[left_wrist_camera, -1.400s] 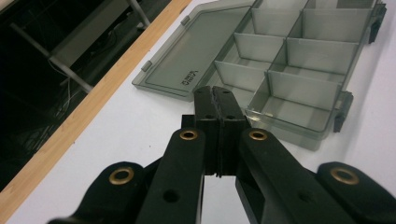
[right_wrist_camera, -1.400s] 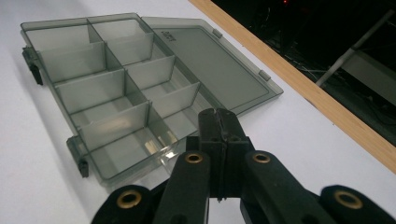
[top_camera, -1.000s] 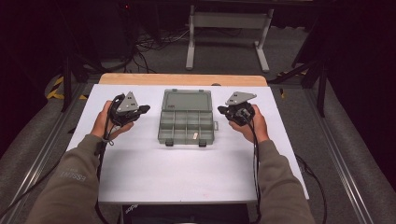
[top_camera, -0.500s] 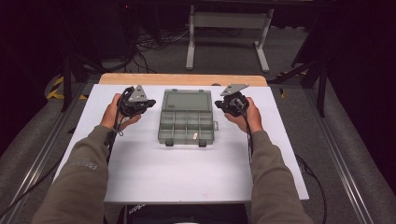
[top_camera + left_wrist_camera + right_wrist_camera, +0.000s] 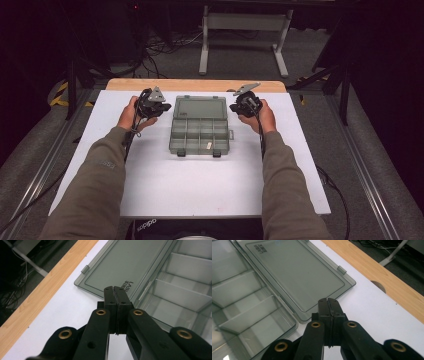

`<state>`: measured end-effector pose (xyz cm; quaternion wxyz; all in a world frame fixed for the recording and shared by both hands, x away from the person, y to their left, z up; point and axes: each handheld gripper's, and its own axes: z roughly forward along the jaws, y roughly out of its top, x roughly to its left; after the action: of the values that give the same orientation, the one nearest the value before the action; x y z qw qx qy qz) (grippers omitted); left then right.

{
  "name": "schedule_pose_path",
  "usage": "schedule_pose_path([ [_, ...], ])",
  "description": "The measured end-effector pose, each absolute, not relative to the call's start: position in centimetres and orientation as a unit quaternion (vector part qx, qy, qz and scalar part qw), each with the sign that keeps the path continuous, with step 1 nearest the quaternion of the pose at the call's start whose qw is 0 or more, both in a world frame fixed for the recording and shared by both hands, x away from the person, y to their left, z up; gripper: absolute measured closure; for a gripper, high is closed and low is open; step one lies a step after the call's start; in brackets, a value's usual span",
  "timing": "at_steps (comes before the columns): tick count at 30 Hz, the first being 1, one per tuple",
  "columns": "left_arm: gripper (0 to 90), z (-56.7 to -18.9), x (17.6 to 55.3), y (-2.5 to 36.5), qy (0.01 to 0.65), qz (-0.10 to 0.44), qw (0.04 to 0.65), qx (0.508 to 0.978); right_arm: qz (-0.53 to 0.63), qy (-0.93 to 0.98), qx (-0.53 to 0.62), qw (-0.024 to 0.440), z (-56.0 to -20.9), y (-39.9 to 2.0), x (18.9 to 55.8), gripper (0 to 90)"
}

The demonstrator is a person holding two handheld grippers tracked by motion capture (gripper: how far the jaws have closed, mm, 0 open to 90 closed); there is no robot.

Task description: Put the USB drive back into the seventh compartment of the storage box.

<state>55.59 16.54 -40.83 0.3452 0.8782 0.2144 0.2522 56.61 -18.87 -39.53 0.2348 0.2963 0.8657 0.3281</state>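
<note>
Your left gripper (image 5: 167, 106) and right gripper (image 5: 232, 107), fingers pressed together and empty, flank the open translucent grey plastic compartment box (image 5: 200, 131) on the white worktop (image 5: 200, 185).

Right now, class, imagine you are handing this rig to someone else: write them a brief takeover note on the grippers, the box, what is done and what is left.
Left gripper: jaws shut, empty, at the lid's left edge.
Right gripper: jaws shut, empty, by the lid's right corner.
Organizer box: mid-table on the white table, compartments facing up; its clear lid lies flat, folded back toward the far side.
Done: box is open.
Left: probably closing the lid, one gripper on each side; nothing gripped yet.
</note>
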Motion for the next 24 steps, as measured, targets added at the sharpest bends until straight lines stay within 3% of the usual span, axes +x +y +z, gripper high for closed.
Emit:
schedule_pose_path([
  [24,90.0,-44.1,58.3,16.3,0.256,0.234,0.318,0.882,0.269,0.885,0.317,0.210,-42.6,-18.0,59.6,90.0],
])
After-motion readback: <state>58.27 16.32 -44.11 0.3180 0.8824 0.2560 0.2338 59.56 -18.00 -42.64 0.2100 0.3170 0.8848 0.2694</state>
